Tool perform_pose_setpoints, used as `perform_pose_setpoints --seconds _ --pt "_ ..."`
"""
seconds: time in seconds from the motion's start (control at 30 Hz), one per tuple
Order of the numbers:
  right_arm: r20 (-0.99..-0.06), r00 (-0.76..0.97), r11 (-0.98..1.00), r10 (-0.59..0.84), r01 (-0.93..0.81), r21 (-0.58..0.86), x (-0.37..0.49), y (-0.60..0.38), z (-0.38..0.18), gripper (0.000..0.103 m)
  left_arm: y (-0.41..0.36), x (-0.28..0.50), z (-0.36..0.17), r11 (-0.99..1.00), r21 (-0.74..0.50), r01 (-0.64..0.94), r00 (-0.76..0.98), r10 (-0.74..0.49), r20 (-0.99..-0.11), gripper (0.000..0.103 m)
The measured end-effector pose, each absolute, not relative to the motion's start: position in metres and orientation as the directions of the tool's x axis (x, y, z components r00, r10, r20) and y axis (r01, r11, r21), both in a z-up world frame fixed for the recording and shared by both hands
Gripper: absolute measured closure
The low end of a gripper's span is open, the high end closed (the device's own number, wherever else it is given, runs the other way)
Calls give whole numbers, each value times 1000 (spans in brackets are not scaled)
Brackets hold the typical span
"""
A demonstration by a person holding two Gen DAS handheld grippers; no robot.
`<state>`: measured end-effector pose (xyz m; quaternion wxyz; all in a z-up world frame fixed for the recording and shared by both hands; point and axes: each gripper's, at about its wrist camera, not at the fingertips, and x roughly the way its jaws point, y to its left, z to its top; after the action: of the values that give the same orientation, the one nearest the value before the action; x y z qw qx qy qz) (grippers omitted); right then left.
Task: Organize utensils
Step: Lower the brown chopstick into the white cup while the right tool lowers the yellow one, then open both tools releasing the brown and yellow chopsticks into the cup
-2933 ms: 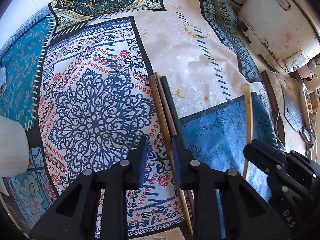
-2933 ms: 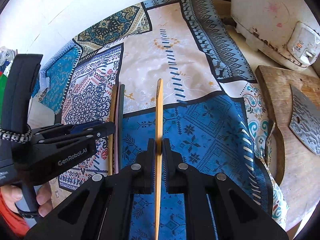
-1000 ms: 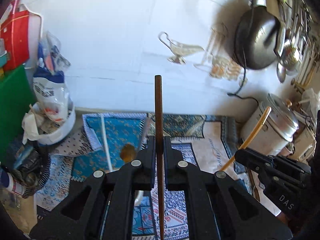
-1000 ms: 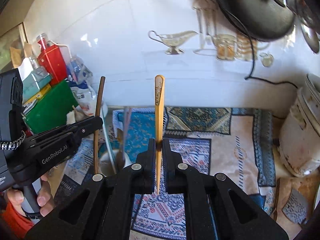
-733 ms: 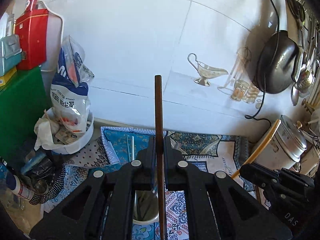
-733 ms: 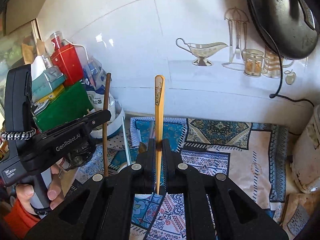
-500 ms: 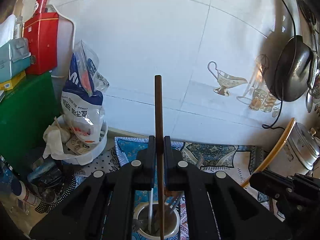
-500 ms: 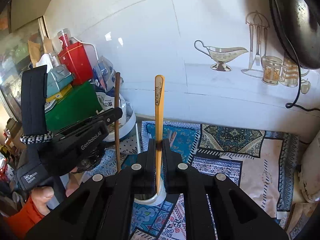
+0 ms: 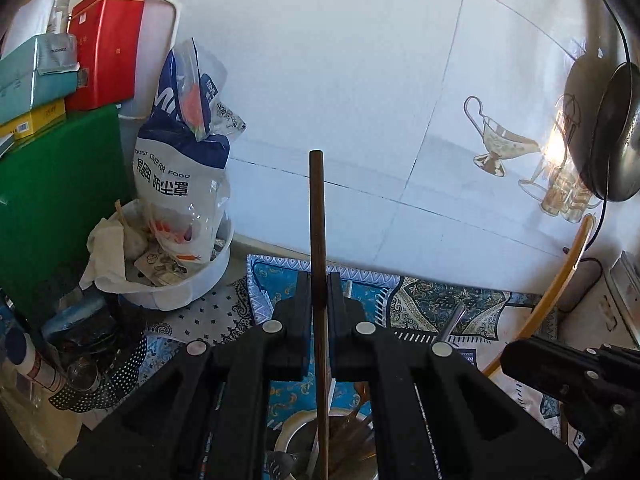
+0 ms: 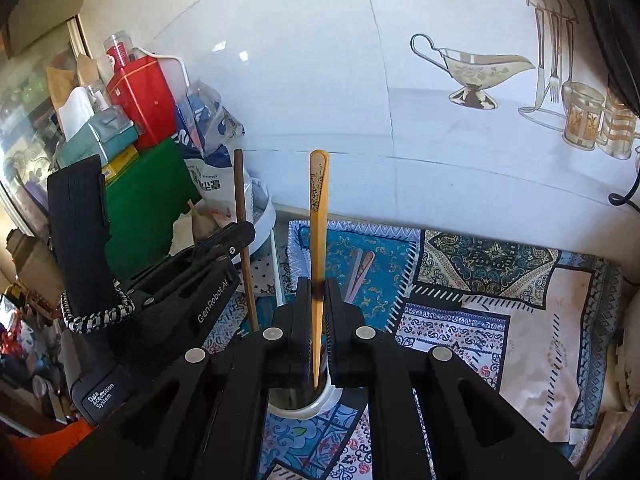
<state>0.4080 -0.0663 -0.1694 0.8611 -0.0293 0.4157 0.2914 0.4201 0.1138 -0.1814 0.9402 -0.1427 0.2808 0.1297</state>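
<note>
My left gripper [image 9: 319, 286] is shut on a dark brown chopstick [image 9: 317, 216] that stands upright, its lower end over the white utensil cup [image 9: 292, 428] just below the jaws. Several utensils stand in that cup. My right gripper [image 10: 318, 288] is shut on a light bamboo chopstick [image 10: 319, 200], also upright, with its tip hanging over the cup [image 10: 316, 406]. In the right wrist view the left gripper [image 10: 240, 236] sits to the left with the dark chopstick [image 10: 242, 216]. The right gripper's body [image 9: 568, 372] and bamboo chopstick [image 9: 560, 276] show at the right of the left wrist view.
A patterned cloth [image 10: 492, 300] covers the counter. A white tub [image 9: 188, 284] with a printed bag [image 9: 180, 160], a green box [image 9: 52, 200], a red tin [image 9: 108, 44] and tissue boxes crowd the left. A dark pan [image 9: 616, 132] hangs on the tiled wall. A person's hand holds the left gripper.
Both grippers have moved forward and down toward the white cup with their chopsticks held. The cup has slid under the jaws, and the tub and boxes on the left look nearer.
</note>
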Motion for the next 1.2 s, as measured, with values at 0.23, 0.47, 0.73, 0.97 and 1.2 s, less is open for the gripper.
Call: perform_pose_setpoints --seconds 0.23,0.47,0.73,0.97,1.2 --pt "-773 444 832 453 -522 188 410 -64 -186 97 107 419 -202 936 -171 -308 781 146 -607 98" --pt "-806 412 839 425 -514 180 409 -65 -198 97 107 414 -212 939 -205 -275 733 67 -677 98" --pt "-805 427 844 411 -512 160 397 -73 -191 95 104 395 -206 945 -221 -241 681 2 -732 98" --pt "-785 480 857 392 -501 122 375 -89 -175 84 89 370 -177 960 -195 -203 705 5 -710 98" --pt "-759 547 886 354 -456 85 354 -118 -158 77 70 351 -154 970 -181 -161 726 -8 -688 71"
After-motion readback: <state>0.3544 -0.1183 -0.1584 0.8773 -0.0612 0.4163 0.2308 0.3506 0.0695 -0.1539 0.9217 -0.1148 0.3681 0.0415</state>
